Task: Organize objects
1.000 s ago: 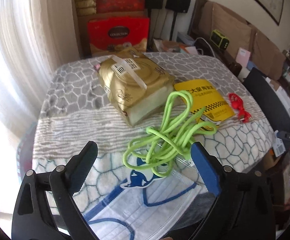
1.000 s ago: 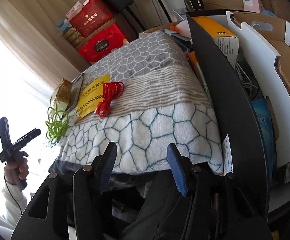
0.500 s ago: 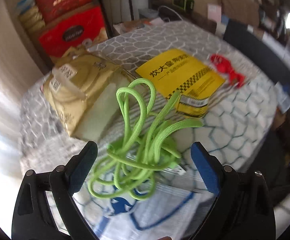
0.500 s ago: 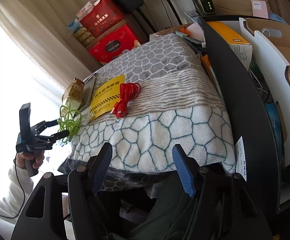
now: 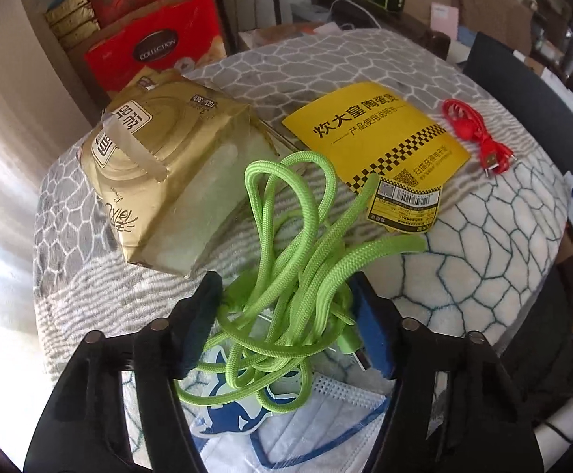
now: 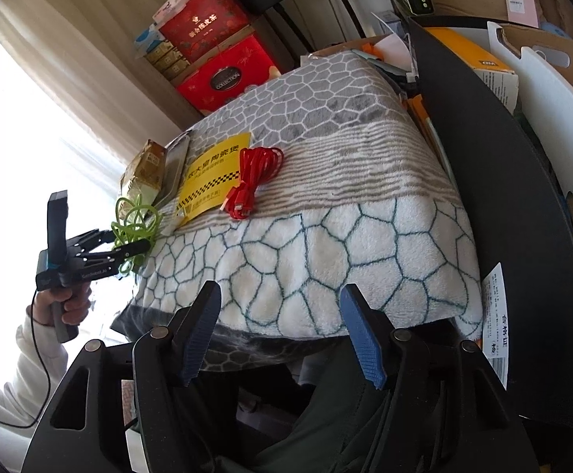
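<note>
A tangled green cable (image 5: 294, 260) lies near the front left corner of the blanket-covered table (image 5: 475, 260). My left gripper (image 5: 286, 315) is closing on it from above, its blue pads against both sides of the bundle while some loops spill out below. The right wrist view shows the same grip on the green cable (image 6: 134, 216) by the left gripper (image 6: 128, 242), held in a hand. My right gripper (image 6: 282, 331) hangs open and empty off the table's front edge. Further along lie a gold tissue pack (image 5: 160, 181), a yellow leaflet (image 5: 377, 138) and a coiled red cable (image 5: 479, 138).
A blue and white face mask (image 5: 325, 425) lies under the green cable at the table edge. Red gift boxes (image 5: 156, 47) are stacked behind the table. A tall black panel (image 6: 503, 197) and cardboard boxes (image 6: 554, 90) crowd the table's right side.
The left gripper came down and in over the green cable, rolled, and its jaws narrowed from wide open onto the bundle. The right gripper opened slightly and stayed put.
</note>
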